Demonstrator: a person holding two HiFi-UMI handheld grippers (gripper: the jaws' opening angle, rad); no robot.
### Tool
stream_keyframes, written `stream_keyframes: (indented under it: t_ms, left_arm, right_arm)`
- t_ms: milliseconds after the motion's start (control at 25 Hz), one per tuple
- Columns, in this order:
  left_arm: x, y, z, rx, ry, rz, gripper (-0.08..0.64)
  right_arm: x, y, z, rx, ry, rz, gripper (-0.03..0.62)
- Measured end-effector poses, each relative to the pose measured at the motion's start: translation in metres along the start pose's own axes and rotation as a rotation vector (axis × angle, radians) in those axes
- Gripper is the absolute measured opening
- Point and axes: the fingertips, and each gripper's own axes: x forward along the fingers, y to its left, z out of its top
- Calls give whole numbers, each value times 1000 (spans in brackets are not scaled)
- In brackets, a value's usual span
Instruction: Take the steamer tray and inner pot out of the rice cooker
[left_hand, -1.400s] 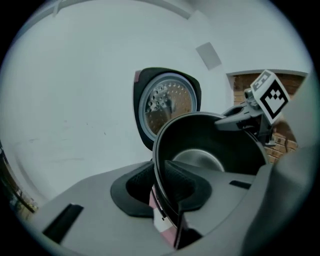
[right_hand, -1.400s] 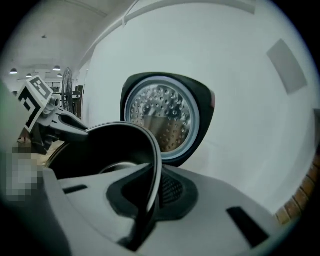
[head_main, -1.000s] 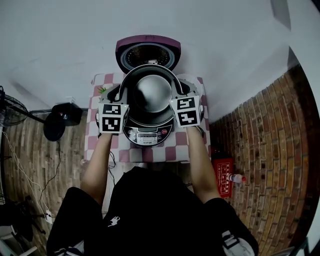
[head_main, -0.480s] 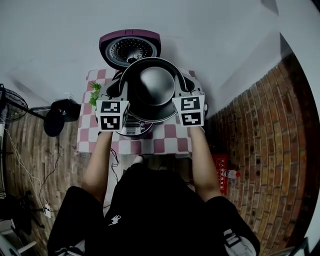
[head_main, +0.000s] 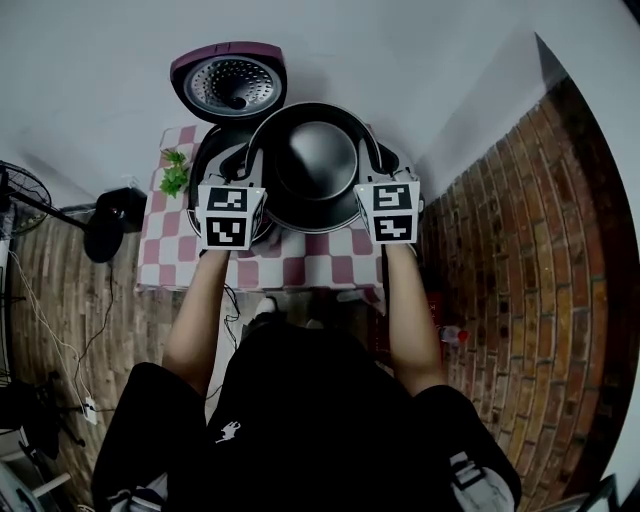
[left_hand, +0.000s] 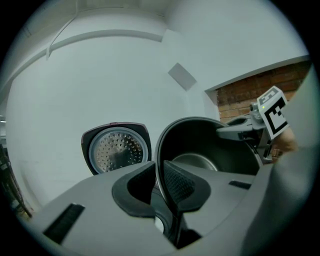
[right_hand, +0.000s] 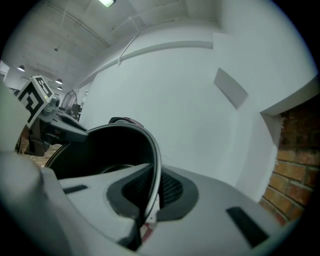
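The dark inner pot (head_main: 315, 160) hangs above the checkered table (head_main: 300, 270), just right of the rice cooker body (head_main: 212, 165). The cooker's purple lid (head_main: 228, 85) stands open, showing its perforated inner plate (left_hand: 116, 150). My left gripper (head_main: 252, 165) is shut on the pot's left rim (left_hand: 161, 150). On the opposite rim (right_hand: 156, 160) my right gripper (head_main: 375, 162) is shut too. In the left gripper view the pot's bowl (left_hand: 215, 145) fills the middle, with my right gripper (left_hand: 250, 132) clamped on its far side. In the right gripper view the left gripper (right_hand: 57, 125) shows beyond the pot (right_hand: 100, 155).
A small green plant (head_main: 175, 172) sits at the table's left edge beside the cooker. A fan (head_main: 20, 215) and a black object (head_main: 112, 218) stand on the brick floor at the left. A white wall runs close behind the table.
Both grippers have carried the inner pot to the right and slightly up. It was directly over the cooker and now hangs beside it, so the cooker's open lid shows in full.
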Motion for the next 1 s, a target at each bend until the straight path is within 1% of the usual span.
stream_keyframes:
  t_ms: [240,440,680,1000]
  left_arm:
    - [2,-45,-3,-3,14,-22,55]
    - [8,-74,-17,-17,48,-39,54]
    - [18,-107,-50,3,130,-63,55]
    - [32,-135,-100,14,241,-86,57]
  right_arm:
    - [-25,-28,-28,7,17,-4,5]
    - [-36,-42,-59,36,53,6,6]
    - [-47,-48,-110,83,126,23,6]
    - [-47,-42,-176,146,209,61,6]
